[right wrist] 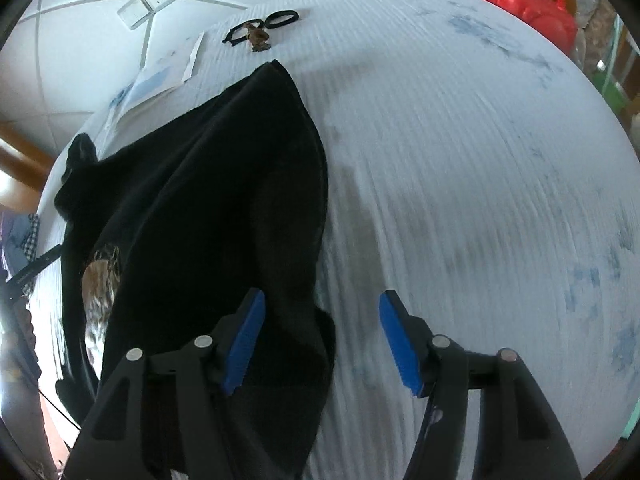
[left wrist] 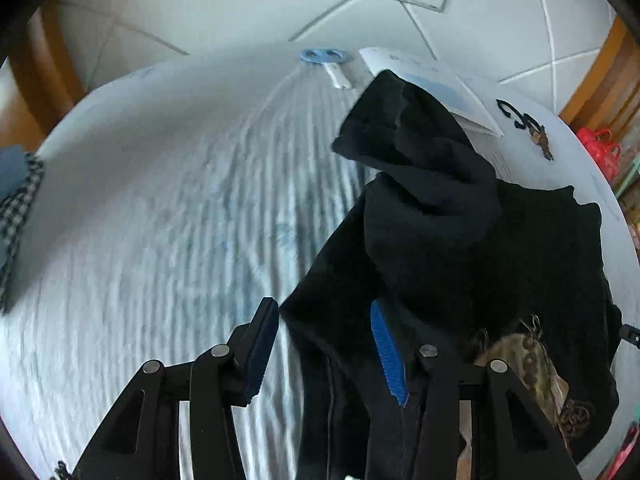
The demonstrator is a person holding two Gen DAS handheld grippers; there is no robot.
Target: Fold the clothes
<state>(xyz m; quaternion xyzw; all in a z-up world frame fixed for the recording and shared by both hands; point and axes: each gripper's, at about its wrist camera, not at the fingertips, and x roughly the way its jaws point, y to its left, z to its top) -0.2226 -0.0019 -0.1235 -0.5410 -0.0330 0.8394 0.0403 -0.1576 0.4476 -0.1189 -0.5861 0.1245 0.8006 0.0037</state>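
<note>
We find the black garment [left wrist: 460,240] still rumpled, unfolded; left gripper [left wrist: 326,352] and right gripper [right wrist: 320,344] gape half-open at six o'clock, gripping nothing.

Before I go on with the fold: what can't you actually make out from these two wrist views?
- Black garment: its type, and its lower end, cut off by both views' bottom edge.
- Brown print: design unreadable, partly under folds.
- Left hand-held gripper and right hand-held gripper: whether either pinches cloth; black on black.
- Striped sheet: motion-blurred.
</note>
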